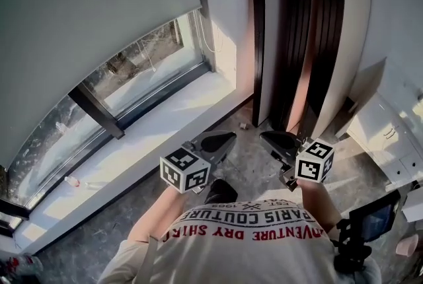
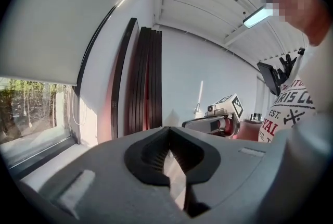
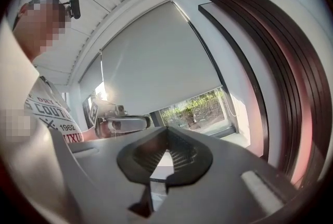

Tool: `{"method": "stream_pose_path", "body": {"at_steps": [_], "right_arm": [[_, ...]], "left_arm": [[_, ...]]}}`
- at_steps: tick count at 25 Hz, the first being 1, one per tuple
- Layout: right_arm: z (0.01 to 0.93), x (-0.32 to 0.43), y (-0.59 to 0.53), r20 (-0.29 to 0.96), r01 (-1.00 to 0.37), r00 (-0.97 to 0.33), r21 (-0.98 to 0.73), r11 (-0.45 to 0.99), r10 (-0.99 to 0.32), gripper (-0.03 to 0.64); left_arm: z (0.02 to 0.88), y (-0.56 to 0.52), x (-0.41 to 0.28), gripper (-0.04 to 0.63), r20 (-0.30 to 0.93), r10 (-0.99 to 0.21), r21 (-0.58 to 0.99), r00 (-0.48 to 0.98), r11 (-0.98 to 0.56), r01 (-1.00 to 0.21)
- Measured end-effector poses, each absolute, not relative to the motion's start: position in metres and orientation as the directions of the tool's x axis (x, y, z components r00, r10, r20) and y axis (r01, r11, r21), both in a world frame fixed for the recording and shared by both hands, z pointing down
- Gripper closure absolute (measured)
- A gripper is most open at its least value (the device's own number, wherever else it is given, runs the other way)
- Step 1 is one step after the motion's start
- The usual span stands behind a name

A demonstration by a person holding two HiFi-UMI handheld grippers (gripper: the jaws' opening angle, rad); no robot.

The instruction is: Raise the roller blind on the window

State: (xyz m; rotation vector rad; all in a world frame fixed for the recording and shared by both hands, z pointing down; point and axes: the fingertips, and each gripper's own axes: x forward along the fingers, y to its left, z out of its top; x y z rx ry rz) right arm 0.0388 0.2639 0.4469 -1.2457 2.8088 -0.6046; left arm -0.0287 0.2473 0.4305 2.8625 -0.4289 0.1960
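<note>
The roller blind point(image 1: 86, 5) hangs low over the window point(image 1: 139, 81), leaving only a strip of glass bare above the sill point(image 1: 172, 121). Its cloth looks light and limp, so pulling on the fabric would probably just crease it. The better place to take hold is the thin white cord point(image 3: 229, 108) that hangs in a loop by the right edge of the window frame. That cord looks slack, slim and likely to slide, so it probably wants a firm pinch and a steady downward pull on one strand; which strand raises the blind I cannot tell.

The left gripper point(image 1: 228, 137) and the right gripper point(image 1: 268, 139) are both held low in front of the person's body, over the floor and well apart from the window. The jaws of each are pressed together with nothing between them.
</note>
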Motion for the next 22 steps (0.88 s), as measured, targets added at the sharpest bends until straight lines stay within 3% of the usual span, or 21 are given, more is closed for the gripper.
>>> {"method": "stream_pose_path", "body": {"at_steps": [22], "right_arm": [[0.431,0.023,-0.087,0.121,-0.697,-0.690,-0.374,0.611,-0.713,0.611]], "left_arm": [[0.413,-0.123,-0.060,0.591,0.172,-0.352,0.183,0.920,-0.906,-0.381]]}}
